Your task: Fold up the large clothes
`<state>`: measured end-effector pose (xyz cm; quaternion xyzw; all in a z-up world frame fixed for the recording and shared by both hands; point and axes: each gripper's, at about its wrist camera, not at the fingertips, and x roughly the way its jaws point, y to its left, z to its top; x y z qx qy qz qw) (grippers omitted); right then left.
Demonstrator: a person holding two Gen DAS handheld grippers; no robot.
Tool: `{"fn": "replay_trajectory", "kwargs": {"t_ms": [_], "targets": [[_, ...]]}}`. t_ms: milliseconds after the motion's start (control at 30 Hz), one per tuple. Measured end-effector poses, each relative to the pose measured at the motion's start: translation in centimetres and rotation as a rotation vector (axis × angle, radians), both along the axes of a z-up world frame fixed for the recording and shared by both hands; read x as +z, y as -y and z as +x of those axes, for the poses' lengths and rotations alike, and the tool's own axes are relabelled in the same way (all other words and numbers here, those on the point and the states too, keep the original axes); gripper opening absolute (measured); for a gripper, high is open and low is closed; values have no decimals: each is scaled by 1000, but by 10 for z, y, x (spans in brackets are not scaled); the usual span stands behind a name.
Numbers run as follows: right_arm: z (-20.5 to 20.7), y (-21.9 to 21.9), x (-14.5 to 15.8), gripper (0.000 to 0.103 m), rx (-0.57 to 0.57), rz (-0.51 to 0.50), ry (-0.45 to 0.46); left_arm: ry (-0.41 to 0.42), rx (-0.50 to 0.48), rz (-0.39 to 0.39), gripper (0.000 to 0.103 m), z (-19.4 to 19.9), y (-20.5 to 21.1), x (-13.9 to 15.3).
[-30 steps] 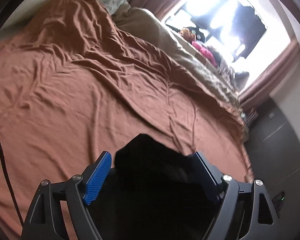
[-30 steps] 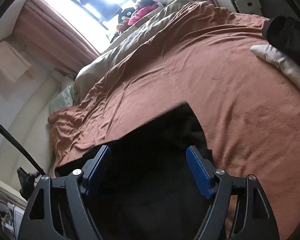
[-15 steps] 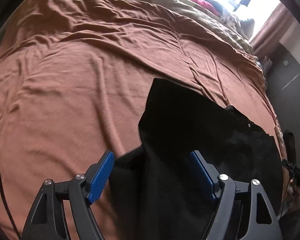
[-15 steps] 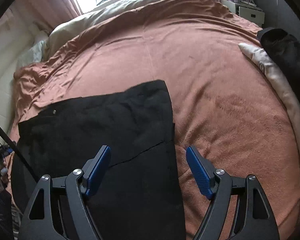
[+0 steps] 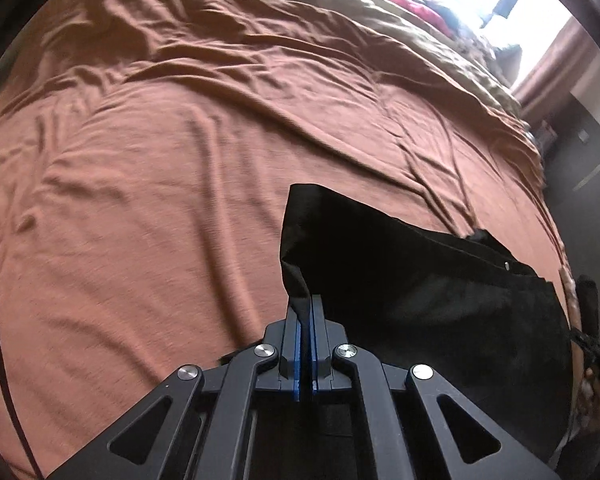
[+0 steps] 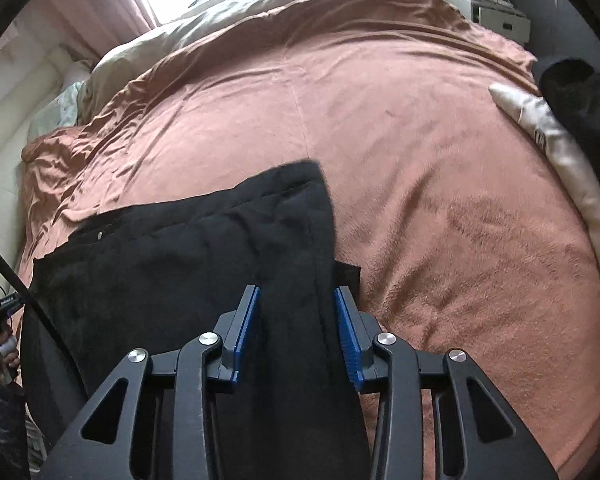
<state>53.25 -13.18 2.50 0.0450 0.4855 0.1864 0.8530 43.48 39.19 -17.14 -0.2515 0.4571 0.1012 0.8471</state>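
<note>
Left hand-held gripper (image 5: 305,320) pinches the black trousers' (image 5: 420,280) edge on the bed (image 5: 140,200), while the right hand-held gripper (image 6: 298,320), closing, straddles a ridge ahead; uneven grips could skew the fold.

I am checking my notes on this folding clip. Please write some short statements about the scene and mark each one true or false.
1. The left gripper is shut on an edge of the black garment. True.
2. The right gripper is fully shut. False: its jaws stand apart, with a ridge of the garment between them.
3. The garment lies on a brown bedspread. True.
4. The garment is white. False: it is black.
</note>
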Motion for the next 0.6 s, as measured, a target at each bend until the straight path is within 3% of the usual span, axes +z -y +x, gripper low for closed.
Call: {"fn": "replay_trajectory", "kwargs": {"t_ms": [100, 200, 267, 300, 367, 400, 600], "targets": [[-13, 6, 10, 35, 2, 20, 22, 0, -1, -1, 4, 1, -1, -2], [-30, 16, 22, 36, 6, 26, 47, -63, 6, -6, 7, 7, -1, -5], [-42, 19, 26, 36, 22, 31, 56, -37, 5, -12, 11, 1, 2, 2], [-50, 21, 28, 36, 36, 32, 58, -22, 1, -14, 16, -3, 3, 6], [-60, 20, 28, 36, 57, 29, 59, -6, -2, -2, 50, -14, 9, 14], [-67, 20, 28, 36, 73, 26, 59, 4, -3, 6, 55, -19, 11, 18], [-90, 16, 12, 35, 108, -11, 44, 33, -22, 8, 55, -64, 30, 33]]}}
